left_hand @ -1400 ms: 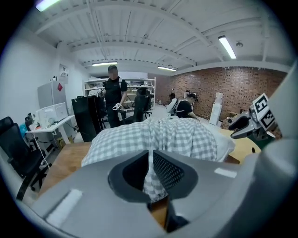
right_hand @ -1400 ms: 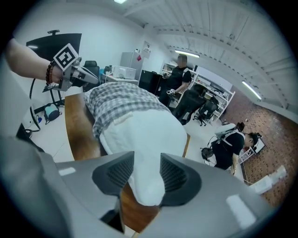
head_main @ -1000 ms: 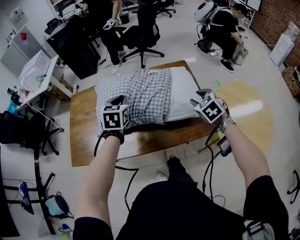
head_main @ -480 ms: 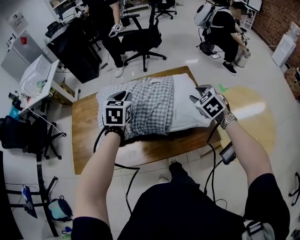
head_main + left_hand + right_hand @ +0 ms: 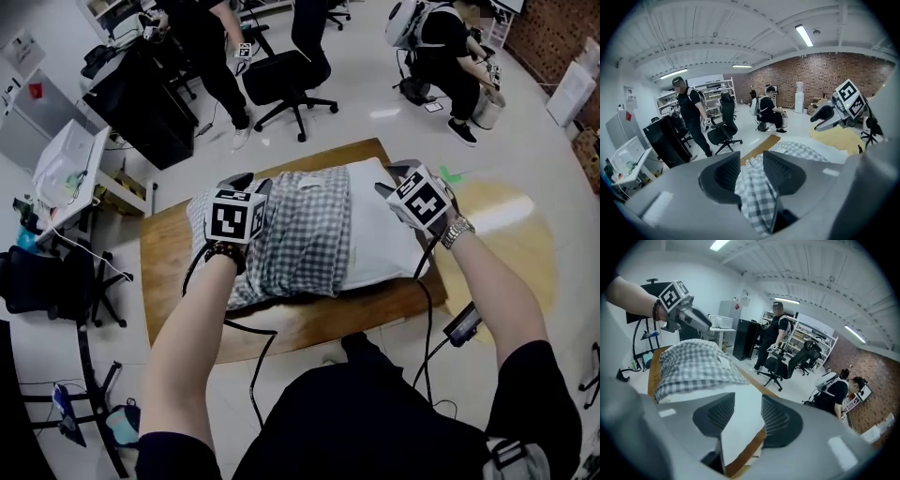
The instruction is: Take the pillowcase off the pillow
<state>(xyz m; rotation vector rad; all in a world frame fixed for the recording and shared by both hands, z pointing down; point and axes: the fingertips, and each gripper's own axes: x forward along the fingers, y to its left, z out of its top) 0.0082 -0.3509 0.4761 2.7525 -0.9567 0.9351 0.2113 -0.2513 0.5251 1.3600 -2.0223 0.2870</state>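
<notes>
Checked pillowcase [image 5: 300, 230] is found gathered over the left part of the pillow [image 5: 380, 230] on the table [image 5: 169, 272], and that end is hidden. The jaws of the left gripper [image 5: 751, 161] have just been opening, with cloth lying slack between them. The right gripper [image 5: 747, 404] is clamped on the pillow's bare white corner.

The checked pillowcase [image 5: 298, 225] is hiding the left half of the pillow [image 5: 384, 234], which is covering the middle of the tabletop [image 5: 169, 281]; items on the distant shelves [image 5: 715, 93] are showing too small to tell.
</notes>
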